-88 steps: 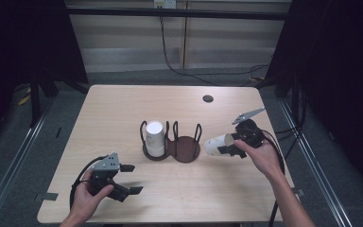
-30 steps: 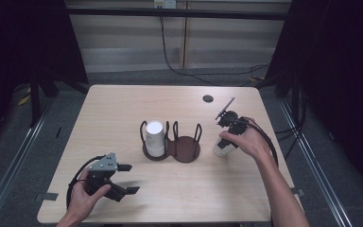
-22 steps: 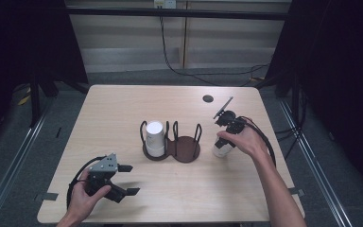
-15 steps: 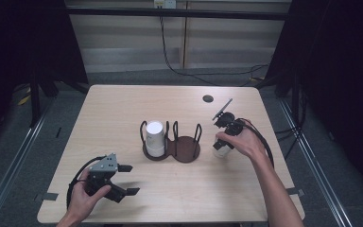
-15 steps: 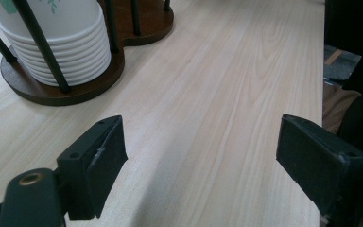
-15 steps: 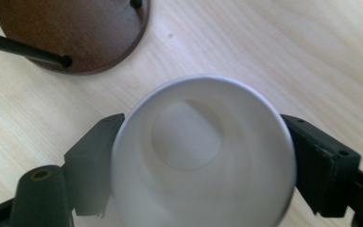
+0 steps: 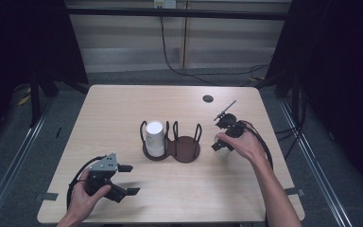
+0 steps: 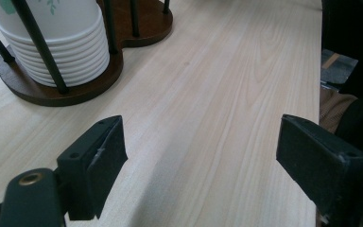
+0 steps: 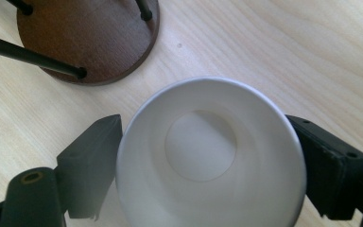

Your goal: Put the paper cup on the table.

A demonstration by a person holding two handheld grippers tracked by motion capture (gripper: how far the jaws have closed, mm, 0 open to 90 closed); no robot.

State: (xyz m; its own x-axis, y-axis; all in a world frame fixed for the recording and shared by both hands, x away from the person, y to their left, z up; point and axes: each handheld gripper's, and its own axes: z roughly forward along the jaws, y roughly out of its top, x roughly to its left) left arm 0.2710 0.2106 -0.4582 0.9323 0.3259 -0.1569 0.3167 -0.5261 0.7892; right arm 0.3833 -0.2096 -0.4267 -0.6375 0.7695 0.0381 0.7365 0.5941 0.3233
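A white paper cup (image 7: 223, 152) stands upright on the table just right of the dark wooden two-ring holder (image 7: 185, 147). My right gripper (image 7: 221, 147) points down over it. In the right gripper view the cup (image 9: 208, 156) sits mouth up between the jaws of my right gripper (image 9: 203, 137), its rim round and unsqueezed. The jaws have just been opening around it. The holder's near ring (image 9: 85, 38) is empty. A stack of white cups (image 7: 154, 137) fills the left ring. My left gripper (image 7: 131, 179) rests open near the front left edge, with bare table between its jaws (image 8: 198, 142) and the stack (image 8: 52, 42) beyond.
A small dark disc (image 7: 208, 98) lies near the table's far edge. Black posts rise around both rings of the holder. Cables trail from both grippers. Dark floor and metal rails surround the table.
The right hand turned the cup from lying sideways in the air to upright and brought it down beside the holder. It has held still there over the last second. The left gripper has not moved.
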